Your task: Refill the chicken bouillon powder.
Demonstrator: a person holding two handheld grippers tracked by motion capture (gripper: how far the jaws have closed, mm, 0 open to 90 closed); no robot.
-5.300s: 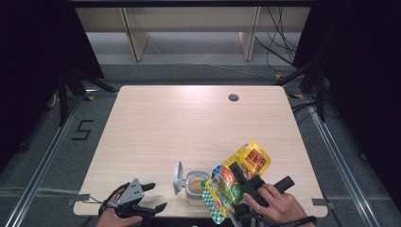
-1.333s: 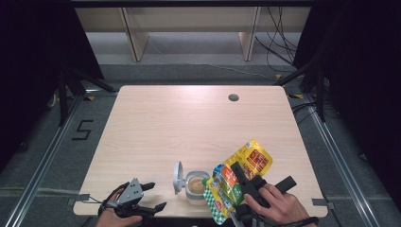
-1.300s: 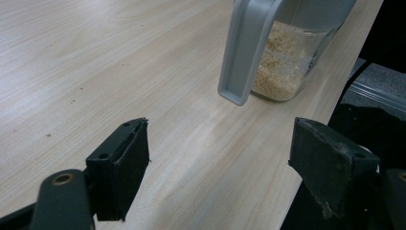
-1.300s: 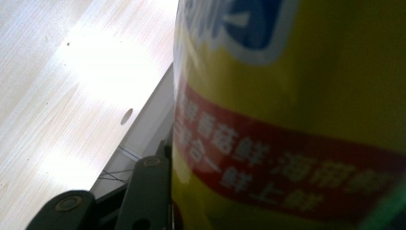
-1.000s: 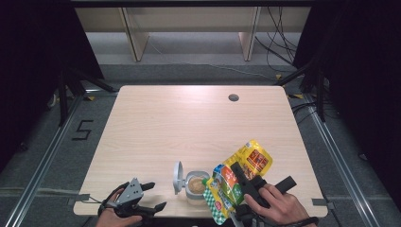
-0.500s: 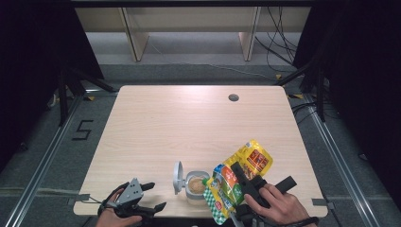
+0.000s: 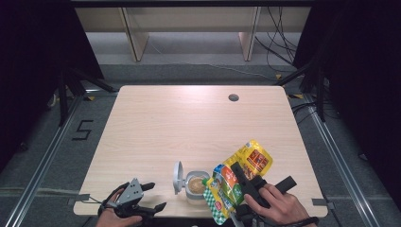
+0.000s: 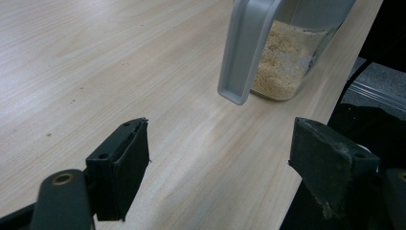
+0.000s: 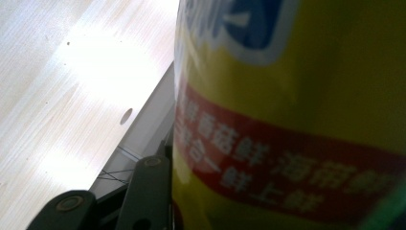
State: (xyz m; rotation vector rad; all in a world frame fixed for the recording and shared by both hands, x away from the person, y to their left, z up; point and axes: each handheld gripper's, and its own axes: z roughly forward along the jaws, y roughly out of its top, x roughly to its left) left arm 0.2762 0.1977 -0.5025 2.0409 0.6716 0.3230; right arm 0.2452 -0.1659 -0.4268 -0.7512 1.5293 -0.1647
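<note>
The yellow pouch hangs tilted over the open jar near the front edge of the table, its lower end just above the jar's mouth. The right gripper grasps the pouch between its jaws. The jar holds light grains, with its lid flipped up. The left gripper rests at the front left, jaws released.

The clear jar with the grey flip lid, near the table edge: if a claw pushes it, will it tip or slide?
The jar probably slides: it looks squat. Its granules fill it partly, so likely light. The open lid stands to one side and may catch a claw.
</note>
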